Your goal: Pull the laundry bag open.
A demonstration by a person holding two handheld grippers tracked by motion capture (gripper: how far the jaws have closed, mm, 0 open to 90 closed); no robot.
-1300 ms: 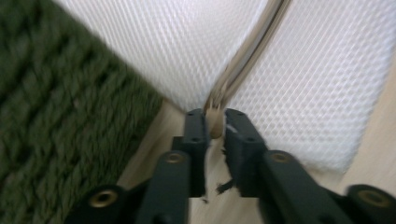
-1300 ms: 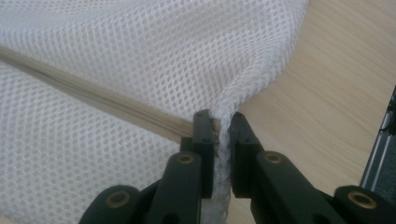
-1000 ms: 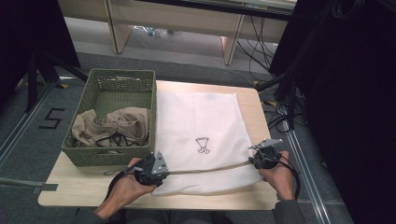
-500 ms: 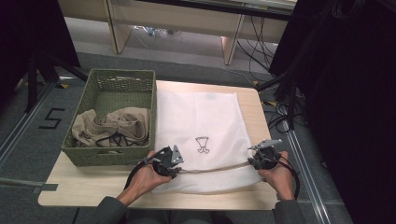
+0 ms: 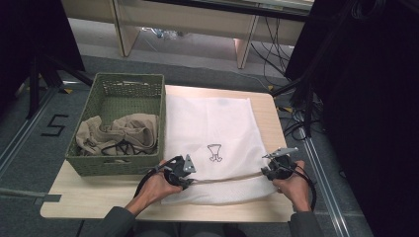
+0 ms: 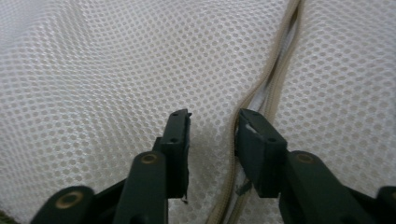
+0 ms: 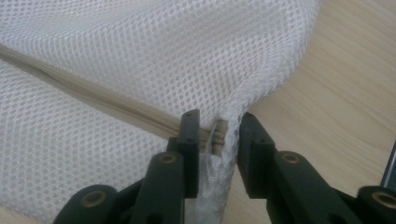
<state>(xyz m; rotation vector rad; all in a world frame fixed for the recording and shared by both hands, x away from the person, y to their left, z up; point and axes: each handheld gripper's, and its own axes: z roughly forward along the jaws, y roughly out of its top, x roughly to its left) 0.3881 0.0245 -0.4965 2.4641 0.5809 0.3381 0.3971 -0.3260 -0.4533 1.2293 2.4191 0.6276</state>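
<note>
The left tongs [image 6: 212, 135] stand apart over the white mesh bag [image 5: 217, 138], their 2 black jaws having just closed a little; between them lies bare mesh, and the beige zipper [image 6: 268, 88] runs just beside the right-hand jaw, with nothing pinched. In the high view the left tongs [image 5: 190, 180] sit at the near left part of the bag, at the left end of the zipper line [image 5: 227, 177].

The right tongs [image 7: 218, 133] have just been opening; a bunched edge of mesh and the zipper's end stand between the jaws, which look slightly parted from the fabric, though I cannot tell for sure whether the pads press it. In the high view the right tongs [image 5: 267, 173] sit at the bag's near right edge.

The bag lies flat across the middle of the wooden bench [image 5: 89, 197], a small dark emblem [image 5: 215, 152] on its upper face. Just left of the bag, touching its edge, stands a green woven basket [image 5: 118, 84] holding crumpled beige cloth [image 5: 118, 133] and a dark cord.
</note>
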